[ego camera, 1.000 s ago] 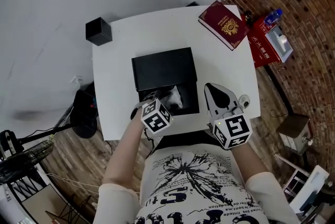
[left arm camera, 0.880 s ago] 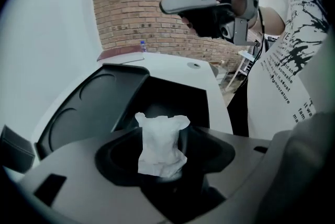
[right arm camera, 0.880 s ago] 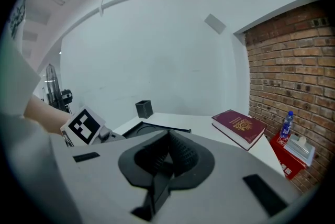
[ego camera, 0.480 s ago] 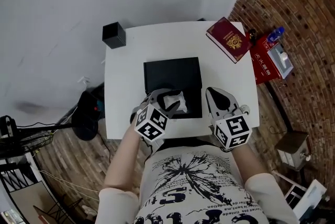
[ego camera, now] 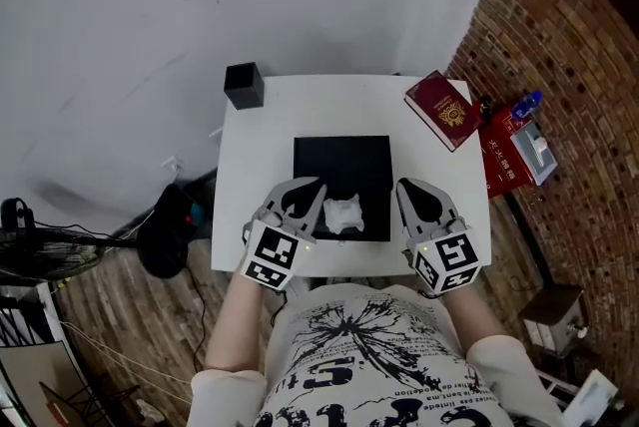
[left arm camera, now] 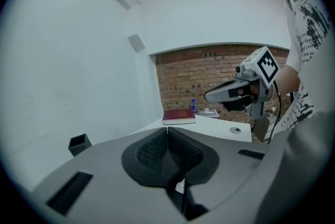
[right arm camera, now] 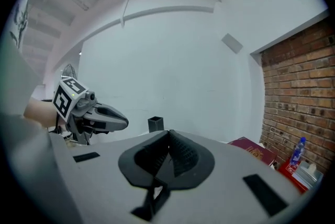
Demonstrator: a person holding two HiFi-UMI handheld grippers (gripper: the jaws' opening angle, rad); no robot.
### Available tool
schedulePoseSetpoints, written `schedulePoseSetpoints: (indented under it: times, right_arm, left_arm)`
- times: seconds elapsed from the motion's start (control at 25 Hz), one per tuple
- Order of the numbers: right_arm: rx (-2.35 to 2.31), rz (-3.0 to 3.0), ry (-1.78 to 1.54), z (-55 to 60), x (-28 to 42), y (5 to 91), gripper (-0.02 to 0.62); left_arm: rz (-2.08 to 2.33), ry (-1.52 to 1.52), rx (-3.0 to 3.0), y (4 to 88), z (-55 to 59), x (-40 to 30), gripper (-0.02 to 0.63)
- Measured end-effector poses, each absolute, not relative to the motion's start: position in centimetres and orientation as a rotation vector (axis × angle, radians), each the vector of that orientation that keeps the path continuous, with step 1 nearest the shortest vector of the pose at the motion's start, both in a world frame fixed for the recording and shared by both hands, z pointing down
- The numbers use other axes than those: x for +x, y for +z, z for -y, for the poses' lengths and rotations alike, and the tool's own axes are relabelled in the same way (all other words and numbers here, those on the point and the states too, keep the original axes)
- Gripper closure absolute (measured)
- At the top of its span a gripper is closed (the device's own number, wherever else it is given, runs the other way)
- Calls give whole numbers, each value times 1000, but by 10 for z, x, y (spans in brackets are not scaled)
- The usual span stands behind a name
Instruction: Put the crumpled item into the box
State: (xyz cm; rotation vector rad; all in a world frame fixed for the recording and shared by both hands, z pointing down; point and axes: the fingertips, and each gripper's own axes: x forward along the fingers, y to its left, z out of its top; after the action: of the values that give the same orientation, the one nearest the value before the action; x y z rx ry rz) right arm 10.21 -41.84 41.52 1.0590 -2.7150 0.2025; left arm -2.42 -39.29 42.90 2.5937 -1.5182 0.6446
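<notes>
The crumpled white item [ego camera: 344, 213] lies inside the open black box [ego camera: 339, 161] on the white table [ego camera: 260, 146], near the box's front edge. My left gripper [ego camera: 314, 186] hovers just left of it, jaws shut with nothing between them. In the left gripper view the left gripper [left arm camera: 167, 130] has its pads pressed together. My right gripper [ego camera: 405, 188] hangs at the box's right side, also shut and empty. The right gripper view shows that gripper [right arm camera: 168, 134] with its pads meeting.
A small black cube-shaped holder [ego camera: 243, 84] stands at the table's far left corner. A dark red book [ego camera: 444, 109] lies at the far right corner. Beyond the right edge, over the wooden floor, sit a red packet [ego camera: 502, 156] and a blue bottle [ego camera: 527, 104].
The left gripper's jaws were open around the crumpled item over the box; the item now rests in the box, and the gripper has drawn back to the left and shut.
</notes>
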Motion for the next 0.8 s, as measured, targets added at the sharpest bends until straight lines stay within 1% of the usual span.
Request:
schedulePoseSetpoints:
  times: [0.28,0.48,0.8]
  right_arm:
    - [1073,2780,108,408,95,387,581]
    - [1067,2816,35,399,91,371,581]
    - [1073,2846,-47,385,89,354,581]
  left_arm:
    - [1749,380,2550,375,367,-62,592]
    - [1842,190,2551,347,349,-74,592]
    - [1862,119,2573,333,331,-73,592]
